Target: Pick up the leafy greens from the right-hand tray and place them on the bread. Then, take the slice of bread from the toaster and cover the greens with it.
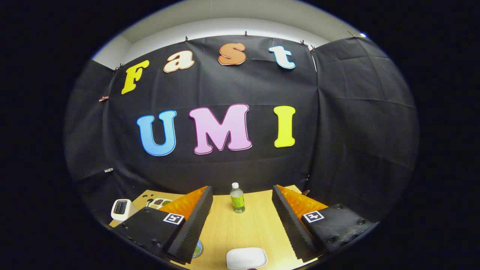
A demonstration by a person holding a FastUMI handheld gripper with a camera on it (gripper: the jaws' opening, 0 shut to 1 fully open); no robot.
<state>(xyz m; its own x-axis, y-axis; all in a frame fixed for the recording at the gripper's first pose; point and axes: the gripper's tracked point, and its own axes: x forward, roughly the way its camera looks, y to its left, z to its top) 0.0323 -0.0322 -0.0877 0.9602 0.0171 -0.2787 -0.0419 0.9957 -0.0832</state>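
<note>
My gripper (pixel 242 195) is held above the wooden table (pixel 255 228), its two black-padded fingers spread wide with nothing between them. A white toaster (pixel 122 210) stands at the table's far left, beyond the left finger; its slot looks dark and I cannot tell if bread is in it. Just right of the toaster, a tray (pixel 160 203) with green and brown food peeks out behind the left finger. A white plate (pixel 246 258) lies on the table just below the gap between the fingers. No bread can be made out on it.
A small bottle with a green label and white cap (pixel 237 198) stands upright near the table's far edge, between the fingers. A round blue-green object (pixel 197 249) shows partly under the left finger. The booth's black cloth wall rises right behind the table.
</note>
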